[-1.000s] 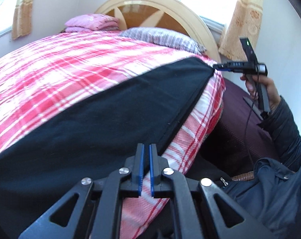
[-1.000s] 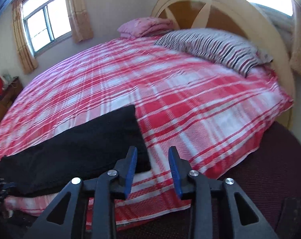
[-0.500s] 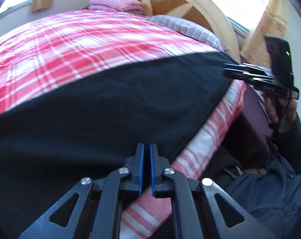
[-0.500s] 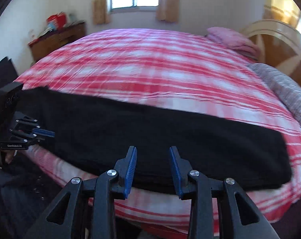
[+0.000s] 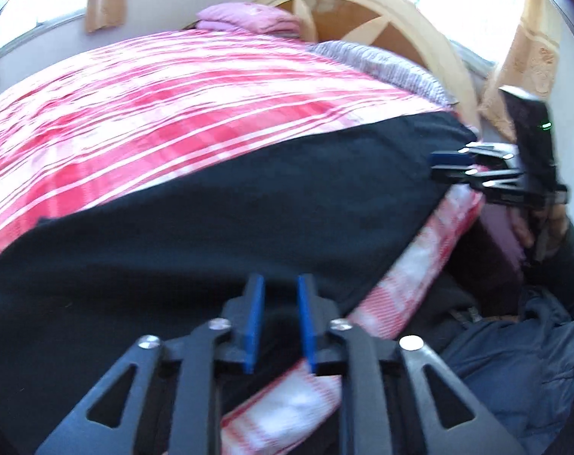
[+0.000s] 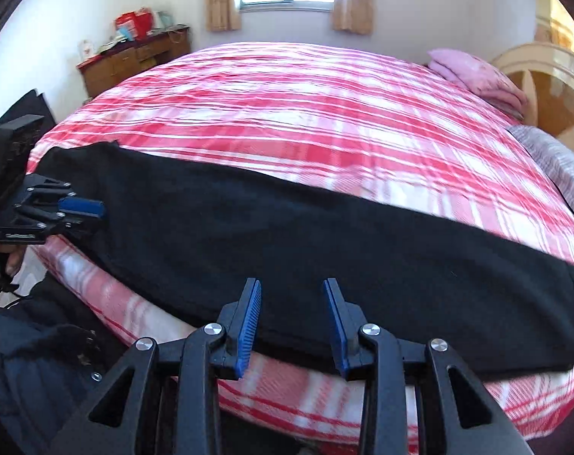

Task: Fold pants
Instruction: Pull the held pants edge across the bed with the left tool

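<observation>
Black pants point(image 5: 226, 227) lie flat in a long strip along the near edge of the bed; they also show in the right wrist view point(image 6: 324, 246). My left gripper point(image 5: 280, 284) is open, its blue pads parted over the near hem of the pants, holding nothing. It also shows in the right wrist view point(image 6: 85, 208) at the pants' left end. My right gripper point(image 6: 291, 288) is open and empty just above the pants' near edge. It also shows in the left wrist view point(image 5: 452, 165) at the pants' far right end.
The bed has a red and white plaid cover point(image 6: 305, 113). A striped pillow point(image 5: 381, 64), a pink folded blanket point(image 6: 476, 76) and an arched wooden headboard point(image 5: 400, 26) are at its head. A wooden dresser point(image 6: 135, 57) stands by the far wall. The person's dark jacket point(image 5: 533, 360) is beside the bed.
My left gripper has opened from shut and let go of the pants' hem. My right gripper stayed open and swung to face along the bed.
</observation>
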### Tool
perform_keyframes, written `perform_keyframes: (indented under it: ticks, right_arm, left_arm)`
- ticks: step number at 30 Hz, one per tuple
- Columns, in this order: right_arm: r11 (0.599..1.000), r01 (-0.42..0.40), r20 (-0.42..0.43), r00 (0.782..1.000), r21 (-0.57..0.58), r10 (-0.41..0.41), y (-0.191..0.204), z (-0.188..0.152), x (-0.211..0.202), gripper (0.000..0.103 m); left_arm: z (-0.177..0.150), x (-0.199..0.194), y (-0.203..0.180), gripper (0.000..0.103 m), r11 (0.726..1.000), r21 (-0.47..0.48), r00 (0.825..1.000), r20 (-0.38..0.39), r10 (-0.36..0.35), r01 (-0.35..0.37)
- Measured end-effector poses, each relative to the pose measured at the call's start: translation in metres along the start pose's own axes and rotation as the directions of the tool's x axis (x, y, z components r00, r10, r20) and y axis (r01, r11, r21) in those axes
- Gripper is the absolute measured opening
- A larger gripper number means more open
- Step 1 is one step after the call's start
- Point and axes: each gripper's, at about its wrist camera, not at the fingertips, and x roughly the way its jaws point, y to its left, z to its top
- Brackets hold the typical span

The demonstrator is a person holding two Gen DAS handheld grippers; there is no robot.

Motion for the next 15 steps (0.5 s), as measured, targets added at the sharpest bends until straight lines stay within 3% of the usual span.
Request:
perform_keyframes:
  ticks: [10, 15]
  right_arm:
    - [0.991, -0.046, -0.049, 0.998, -0.123, 0.040, 0.047, 0.010, 0.031, 0.037]
    - [0.987, -0.098, -0.023, 0.995, -0.124, 0.096, 0.055, 0.017, 0.027, 0.037]
  left_arm:
    - [-0.017, 0.007, -0.004, 0.031, 0.992, 0.076, 0.988, -0.129, -0.086, 0.096]
    - [-0.013, -0.006, 0.008, 0.033, 0.998, 0.044, 0.996, -0.077, -0.035, 0.039]
